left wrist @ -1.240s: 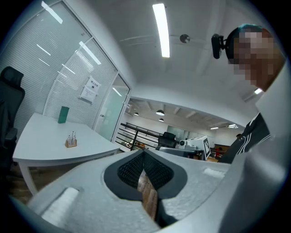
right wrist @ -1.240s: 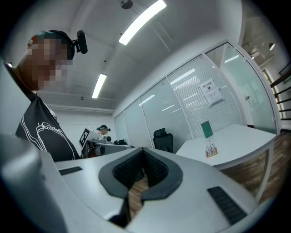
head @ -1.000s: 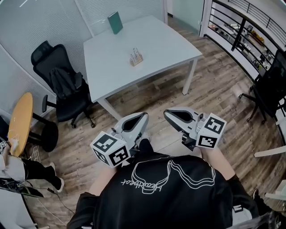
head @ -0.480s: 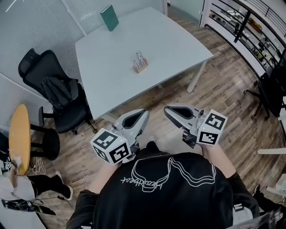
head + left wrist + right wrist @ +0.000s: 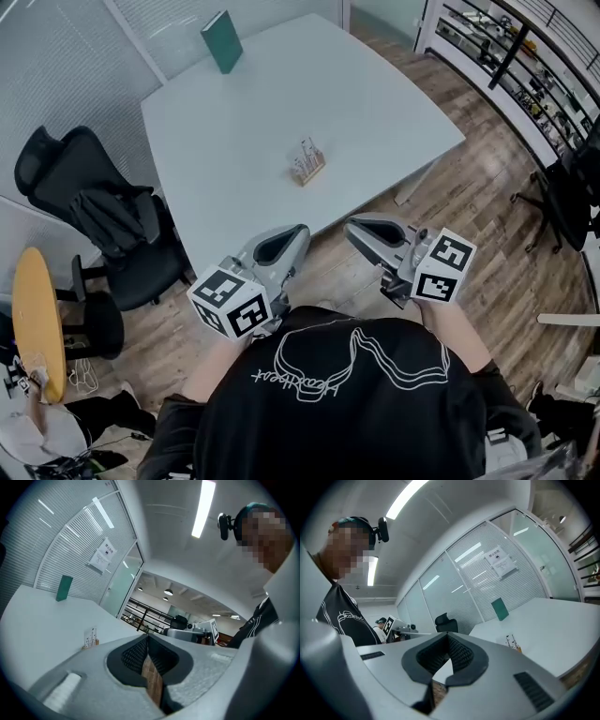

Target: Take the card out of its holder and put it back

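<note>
A small wooden holder (image 5: pixel 307 166) with clear cards upright in it stands near the middle of the white table (image 5: pixel 234 131). Both grippers are held in front of my chest, short of the table's near edge and well away from the holder. My left gripper (image 5: pixel 300 231) is shut with nothing between its jaws. My right gripper (image 5: pixel 349 226) is also shut and empty. The holder (image 5: pixel 90 638) appears small and far off past the left jaws in the left gripper view. The holder (image 5: pixel 513 642) lies to the right of the jaws in the right gripper view.
A green book (image 5: pixel 221 41) stands upright at the table's far edge by the glass wall. A black office chair (image 5: pixel 103 220) sits left of the table, and a round wooden stool (image 5: pixel 37 323) lies farther left. Railing and another chair (image 5: pixel 567 192) are on the right.
The table and holder have come nearer and lower in the head view as the person stepped toward them. Both grippers stay shut in front of the chest.
</note>
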{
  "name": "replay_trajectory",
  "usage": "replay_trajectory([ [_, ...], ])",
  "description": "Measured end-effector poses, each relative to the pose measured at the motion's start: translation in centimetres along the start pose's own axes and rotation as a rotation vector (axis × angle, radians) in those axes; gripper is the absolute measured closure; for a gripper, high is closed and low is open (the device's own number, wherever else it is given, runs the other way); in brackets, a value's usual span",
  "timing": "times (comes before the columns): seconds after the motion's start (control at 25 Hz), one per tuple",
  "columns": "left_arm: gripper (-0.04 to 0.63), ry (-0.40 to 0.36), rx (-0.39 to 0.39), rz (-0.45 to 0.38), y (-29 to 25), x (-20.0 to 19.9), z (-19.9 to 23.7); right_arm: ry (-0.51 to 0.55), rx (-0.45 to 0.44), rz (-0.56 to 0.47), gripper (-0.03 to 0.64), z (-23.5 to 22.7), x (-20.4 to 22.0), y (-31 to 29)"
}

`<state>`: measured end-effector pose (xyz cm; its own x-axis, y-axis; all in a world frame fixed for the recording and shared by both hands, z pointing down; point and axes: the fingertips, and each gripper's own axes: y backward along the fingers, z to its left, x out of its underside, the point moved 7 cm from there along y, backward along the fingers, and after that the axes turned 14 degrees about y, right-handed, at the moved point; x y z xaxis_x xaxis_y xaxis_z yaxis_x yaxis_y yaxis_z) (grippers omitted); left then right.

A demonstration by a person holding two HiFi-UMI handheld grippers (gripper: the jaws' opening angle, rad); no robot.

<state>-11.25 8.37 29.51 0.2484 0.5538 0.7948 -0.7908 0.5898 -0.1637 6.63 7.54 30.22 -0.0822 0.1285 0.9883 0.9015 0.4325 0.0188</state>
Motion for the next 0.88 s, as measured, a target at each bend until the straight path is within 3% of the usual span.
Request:
replay_trajectory([
  [0.28,0.581,0.001,0.003,0.039,-2.3,-0.5,4.6,-0.031,0.029,0.039,0.609,-2.8,1.5,-2.1],
  [0.88,0.580,0.018,-0.045,0.082,-8.3,-1.5,10.4,-0.121,0.022,0.108,0.609,-11.3,4.9,-3.5],
])
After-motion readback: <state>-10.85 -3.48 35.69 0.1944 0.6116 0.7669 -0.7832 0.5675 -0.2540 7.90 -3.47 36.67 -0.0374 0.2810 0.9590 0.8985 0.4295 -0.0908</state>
